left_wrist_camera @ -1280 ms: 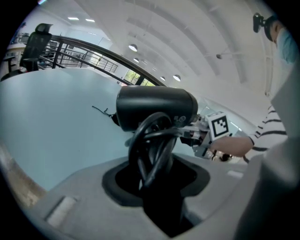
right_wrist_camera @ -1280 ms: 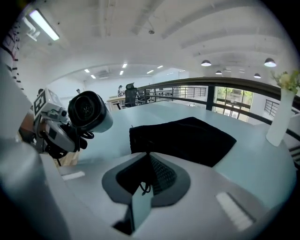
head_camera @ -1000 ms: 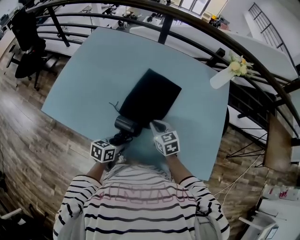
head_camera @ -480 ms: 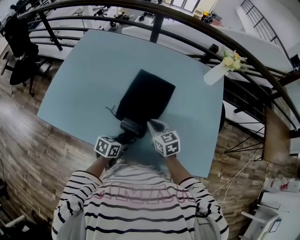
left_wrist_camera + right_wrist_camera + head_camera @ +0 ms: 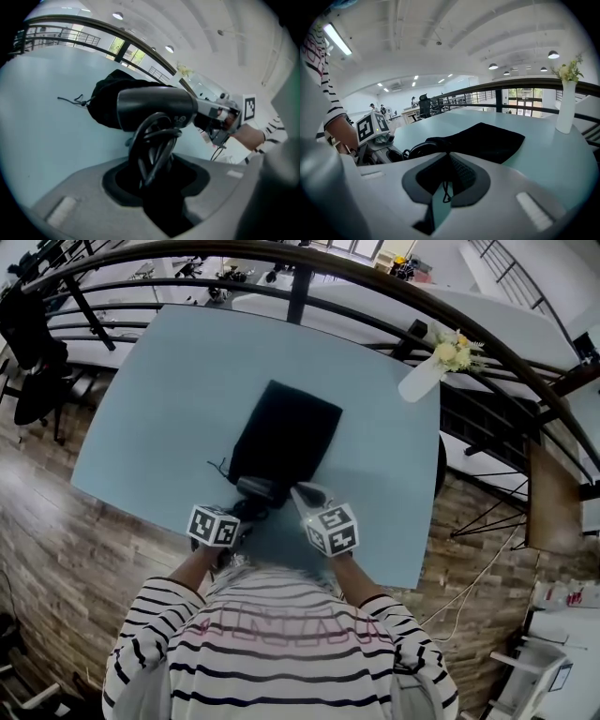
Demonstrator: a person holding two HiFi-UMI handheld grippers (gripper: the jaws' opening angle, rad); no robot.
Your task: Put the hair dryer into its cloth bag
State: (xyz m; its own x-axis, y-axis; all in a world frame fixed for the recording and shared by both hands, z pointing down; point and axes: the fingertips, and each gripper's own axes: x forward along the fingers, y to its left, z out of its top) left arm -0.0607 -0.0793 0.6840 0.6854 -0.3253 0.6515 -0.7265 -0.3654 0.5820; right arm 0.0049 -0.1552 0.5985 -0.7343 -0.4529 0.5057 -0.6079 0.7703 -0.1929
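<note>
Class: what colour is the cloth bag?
The bag is black, clearest in the head view.

Black-striped white shirt; grey left tool, right tool, each with marker cube.

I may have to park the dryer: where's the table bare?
The table is bare left of the cloth bag, beyond it toward the railing, and right of it up to the vase. The near edge is crowded: hair dryer, left gripper, right gripper.
</note>
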